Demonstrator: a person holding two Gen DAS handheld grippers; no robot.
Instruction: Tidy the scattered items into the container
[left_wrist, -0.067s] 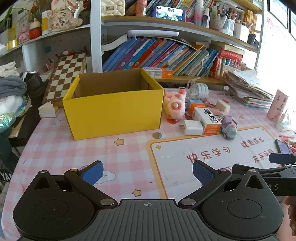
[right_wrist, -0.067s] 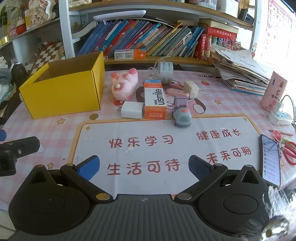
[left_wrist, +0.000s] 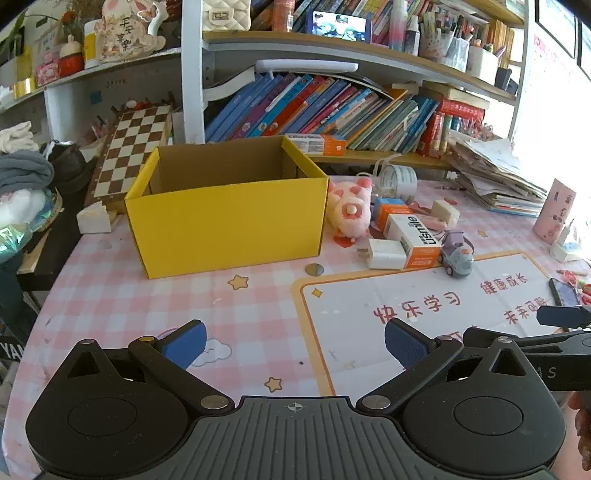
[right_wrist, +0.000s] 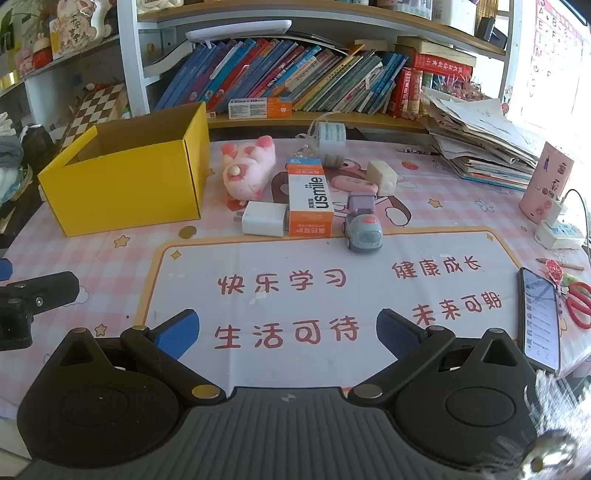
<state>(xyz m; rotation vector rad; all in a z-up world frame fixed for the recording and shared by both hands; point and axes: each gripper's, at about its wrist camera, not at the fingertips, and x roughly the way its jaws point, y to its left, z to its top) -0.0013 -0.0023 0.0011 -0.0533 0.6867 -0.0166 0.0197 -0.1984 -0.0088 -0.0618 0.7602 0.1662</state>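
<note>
An open yellow cardboard box (left_wrist: 229, 225) (right_wrist: 125, 184) stands on the pink checked table, with nothing visible inside. To its right lie a pink plush toy (right_wrist: 247, 170) (left_wrist: 349, 212), a white charger block (right_wrist: 264, 218) (left_wrist: 386, 254), an orange-white usmile box (right_wrist: 309, 197) (left_wrist: 413, 234), a grey-purple toy car (right_wrist: 362, 223) (left_wrist: 457, 254), a pink eraser case (right_wrist: 354, 183) and a white block (right_wrist: 382, 176). A coin (right_wrist: 187, 232) (left_wrist: 314, 269) lies in front of the box. My left gripper (left_wrist: 293, 341) and right gripper (right_wrist: 286, 332) are open and empty, well short of the items.
A phone (right_wrist: 540, 317), red scissors (right_wrist: 580, 304) and a power strip (right_wrist: 559, 236) lie at the right edge. A stack of papers (right_wrist: 484, 144) and a tape roll (right_wrist: 330, 138) sit at the back, below the bookshelf. A chessboard (left_wrist: 129, 155) leans behind the box.
</note>
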